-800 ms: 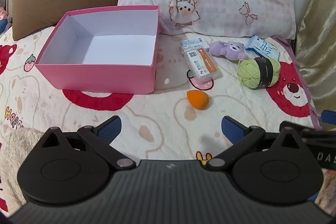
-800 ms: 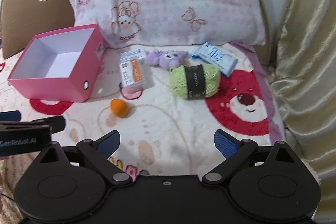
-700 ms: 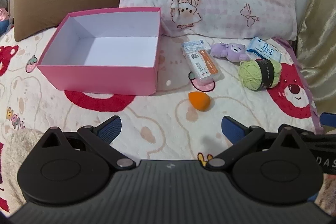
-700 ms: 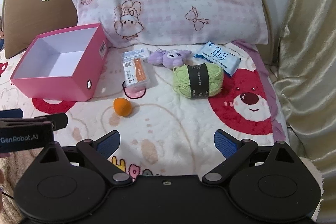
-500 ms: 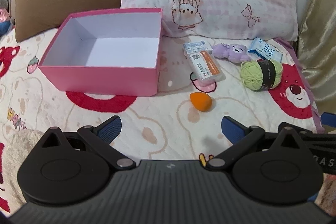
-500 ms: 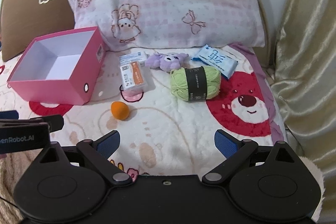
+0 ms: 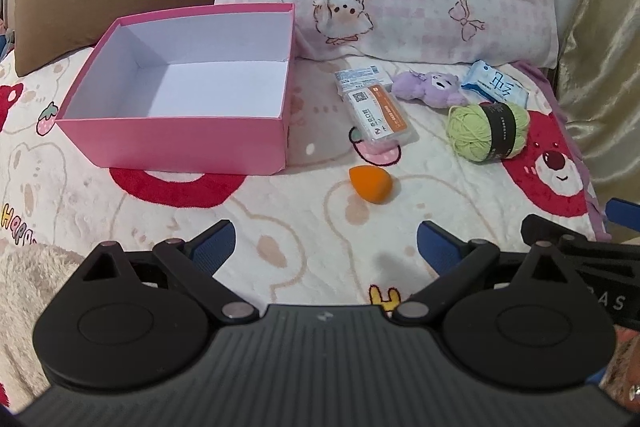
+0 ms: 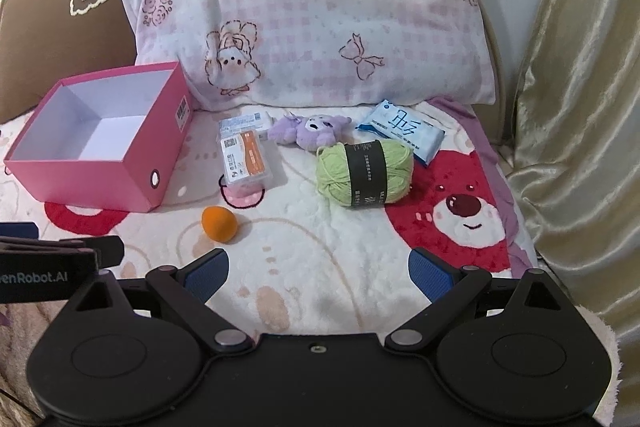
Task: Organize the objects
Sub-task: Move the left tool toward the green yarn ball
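**Nothing in the box yet**

My left gripper [image 7: 325, 241] and right gripper [image 8: 318, 271] both hover over the blanket [image 8: 344, 247] with jaws spread wide and nothing between them. The pink box [image 7: 180, 143] sits at the left, its white inside bare, so I judge the sorting hasn't started.

Everything is still out on the fleecy, cartoon-printed blanket: a smooth orange egg-shaped sponge [image 8: 218, 223] nearest me, a clear hard plastic case [image 8: 246, 161] with an orange label, a flat packet [image 8: 244, 123] behind it, a fuzzy purple plush [image 8: 310, 131], a soft green yarn ball [image 8: 364, 173] (black paper band round its middle), and a crinkly blue tissue pack [image 8: 402, 129].
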